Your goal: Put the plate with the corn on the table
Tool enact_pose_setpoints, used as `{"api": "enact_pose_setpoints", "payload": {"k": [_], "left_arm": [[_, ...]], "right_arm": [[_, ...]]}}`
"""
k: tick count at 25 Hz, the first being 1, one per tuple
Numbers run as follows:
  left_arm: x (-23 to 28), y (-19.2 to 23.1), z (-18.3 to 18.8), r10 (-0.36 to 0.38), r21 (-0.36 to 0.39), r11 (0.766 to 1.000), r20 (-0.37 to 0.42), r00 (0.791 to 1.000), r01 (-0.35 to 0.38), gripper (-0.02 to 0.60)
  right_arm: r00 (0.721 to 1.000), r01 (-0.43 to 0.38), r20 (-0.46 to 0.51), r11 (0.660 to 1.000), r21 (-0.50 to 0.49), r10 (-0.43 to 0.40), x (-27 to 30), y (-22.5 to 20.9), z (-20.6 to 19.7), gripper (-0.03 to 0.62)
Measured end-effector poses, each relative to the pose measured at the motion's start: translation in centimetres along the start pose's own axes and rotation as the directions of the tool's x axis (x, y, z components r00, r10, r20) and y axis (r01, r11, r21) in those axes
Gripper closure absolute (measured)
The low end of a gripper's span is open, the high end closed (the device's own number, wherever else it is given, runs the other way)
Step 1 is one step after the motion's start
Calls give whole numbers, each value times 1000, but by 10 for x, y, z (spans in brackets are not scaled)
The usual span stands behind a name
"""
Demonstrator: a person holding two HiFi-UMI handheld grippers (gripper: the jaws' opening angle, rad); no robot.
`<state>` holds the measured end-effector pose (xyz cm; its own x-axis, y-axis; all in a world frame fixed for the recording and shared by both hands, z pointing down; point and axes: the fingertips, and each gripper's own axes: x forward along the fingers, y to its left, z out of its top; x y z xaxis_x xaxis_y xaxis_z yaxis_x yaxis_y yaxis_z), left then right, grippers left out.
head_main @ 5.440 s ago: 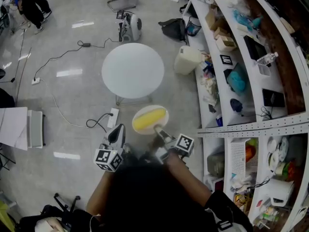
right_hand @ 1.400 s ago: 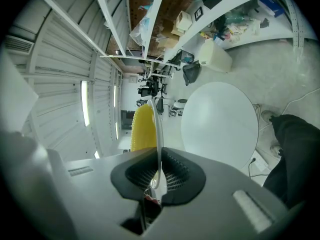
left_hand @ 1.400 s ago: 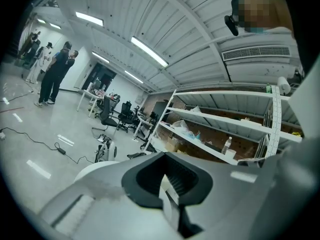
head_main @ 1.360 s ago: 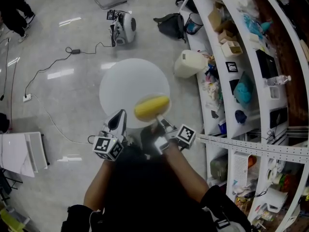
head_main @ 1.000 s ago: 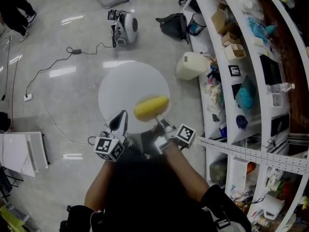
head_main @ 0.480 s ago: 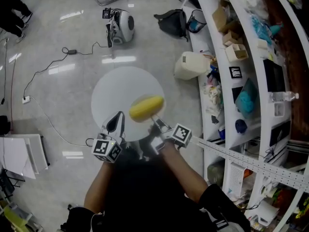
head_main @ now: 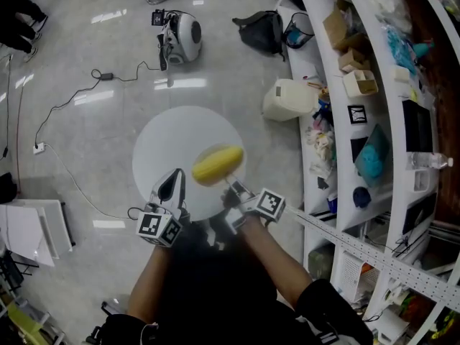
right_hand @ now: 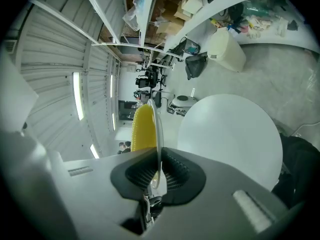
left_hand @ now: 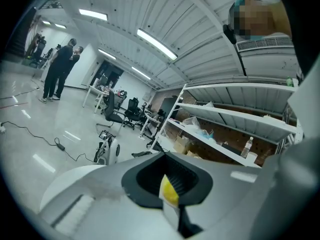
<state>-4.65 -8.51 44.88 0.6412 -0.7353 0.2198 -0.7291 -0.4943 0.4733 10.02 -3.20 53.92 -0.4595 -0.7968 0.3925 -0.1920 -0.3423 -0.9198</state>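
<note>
Over the near right edge of the round white table (head_main: 162, 146), plate aloft
The right gripper (head_main: 231, 190) clamps the pale plate (right_hand: 158, 129) bearing yellow corn (head_main: 218, 165); the left gripper (head_main: 172, 186), jaws together, holds nothing.

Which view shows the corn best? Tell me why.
The head view: the whole corn shows from above on its plate. The right gripper view shows it side-on beside the plate rim that the right gripper clamps; the left gripper view, only a yellow sliver.

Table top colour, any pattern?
Plain white, no pattern. The round table shows best in the head view.
</note>
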Motion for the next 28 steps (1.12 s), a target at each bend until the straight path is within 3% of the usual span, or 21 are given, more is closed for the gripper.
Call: {"api": "enact_pose_setpoints", "payload": {"k": [28], "left_arm": [[59,35,-52,94,-45,994,-31,995,-96,578]], "right_arm": [[999,33,-42,999,14,-32,56,-64,35,563]]}}
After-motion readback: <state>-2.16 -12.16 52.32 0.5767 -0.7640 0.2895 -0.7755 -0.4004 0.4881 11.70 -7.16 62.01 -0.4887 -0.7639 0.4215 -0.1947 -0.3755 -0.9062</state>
